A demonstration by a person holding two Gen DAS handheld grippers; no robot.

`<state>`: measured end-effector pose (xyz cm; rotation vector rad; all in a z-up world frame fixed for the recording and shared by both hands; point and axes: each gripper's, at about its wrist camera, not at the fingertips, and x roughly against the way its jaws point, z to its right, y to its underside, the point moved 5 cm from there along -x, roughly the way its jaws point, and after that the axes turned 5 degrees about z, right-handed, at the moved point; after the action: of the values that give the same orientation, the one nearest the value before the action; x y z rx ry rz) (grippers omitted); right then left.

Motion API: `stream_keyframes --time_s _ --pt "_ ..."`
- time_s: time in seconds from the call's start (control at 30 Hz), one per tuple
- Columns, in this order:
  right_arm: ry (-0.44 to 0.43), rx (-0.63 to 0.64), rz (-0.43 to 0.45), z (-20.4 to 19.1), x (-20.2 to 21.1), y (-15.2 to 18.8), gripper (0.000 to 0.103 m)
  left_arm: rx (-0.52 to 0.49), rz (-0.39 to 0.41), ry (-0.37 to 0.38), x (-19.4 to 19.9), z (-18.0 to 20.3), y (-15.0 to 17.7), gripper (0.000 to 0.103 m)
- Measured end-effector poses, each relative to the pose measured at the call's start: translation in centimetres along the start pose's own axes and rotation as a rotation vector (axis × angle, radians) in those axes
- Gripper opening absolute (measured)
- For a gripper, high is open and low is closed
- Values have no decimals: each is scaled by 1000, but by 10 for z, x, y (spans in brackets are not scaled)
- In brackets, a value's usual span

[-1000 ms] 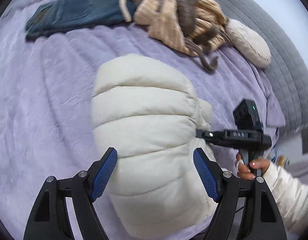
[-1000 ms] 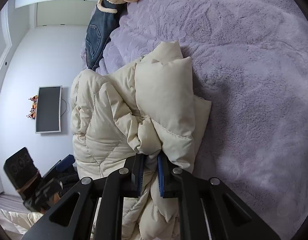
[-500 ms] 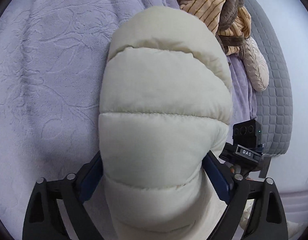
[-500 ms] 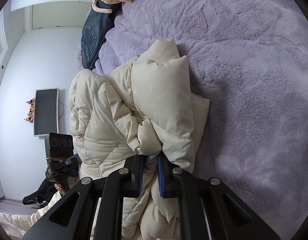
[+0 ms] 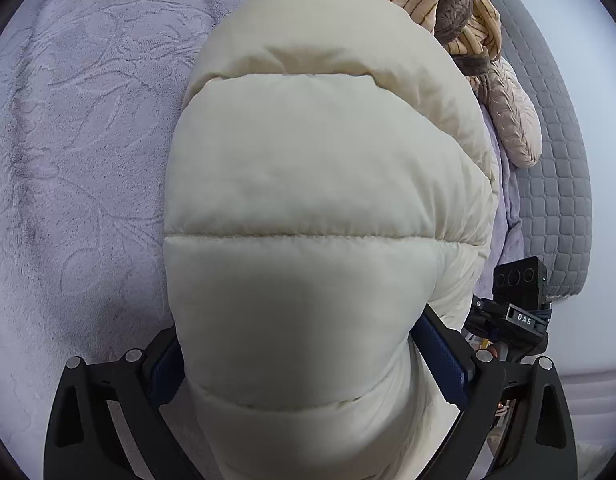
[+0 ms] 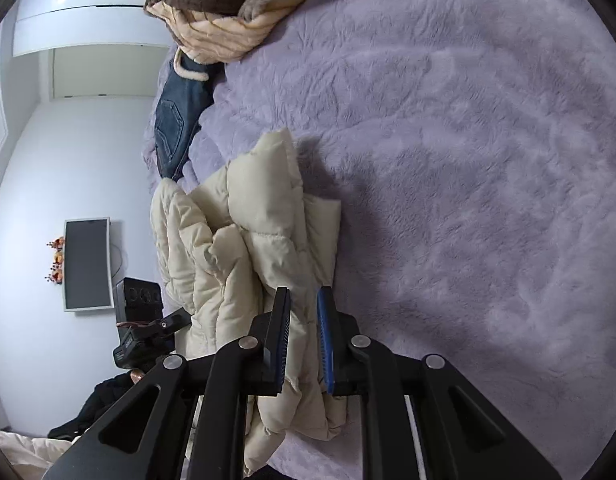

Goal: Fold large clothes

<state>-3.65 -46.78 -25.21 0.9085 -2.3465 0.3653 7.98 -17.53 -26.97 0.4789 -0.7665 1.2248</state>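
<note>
Cream quilted puffer jacket bulges on plush lilac blanket.

The cream puffer jacket fills the middle of the left wrist view and runs off the bottom edge; it hides the blanket behind it and most of both blue pads of the left gripper, so contact cannot be judged. Beside the jacket, the right gripper shows only partly in that view. In the right wrist view the jacket's lower end passes behind the black fingers. Beyond the jacket, the jeans lie partly under the striped brown clothes, which the top edge cuts.
</note>
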Motion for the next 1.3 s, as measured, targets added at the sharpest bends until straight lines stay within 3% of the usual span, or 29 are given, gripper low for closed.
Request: stream_keyframes --time_s 0.13,0.27,0.47,0.53,0.57,0.6,0.87,1.0,1.3 --pt "-13 66 -113 -8 -50 5 12 -18 3 -33 -5 6 -1 101" --pt "-24 31 -155 -3 -85 -1 10 -21 15 -71 -8 8 -2 101" --pt "54 80 -120 -9 -44 2 15 -51 17 -83 -9 10 -1 101" --pt "46 65 -84 -4 -21 2 55 -49 19 -88 -10 11 -2 101" --pt "55 63 -69 -1 -12 2 100 -47 20 -89 -11 12 -2 101" --pt "57 66 -55 0 -6 2 103 -49 20 -91 -11 12 -2 101" --pt "-124 75 -122 -16 -7 4 103 -56 22 -107 -13 16 -4 101" --pt "-29 126 -142 -18 -16 4 103 -60 27 -110 -14 17 -3 101" --pt "-2 137 -196 -14 -70 -4 103 -72 42 -148 -18 19 -4 103"
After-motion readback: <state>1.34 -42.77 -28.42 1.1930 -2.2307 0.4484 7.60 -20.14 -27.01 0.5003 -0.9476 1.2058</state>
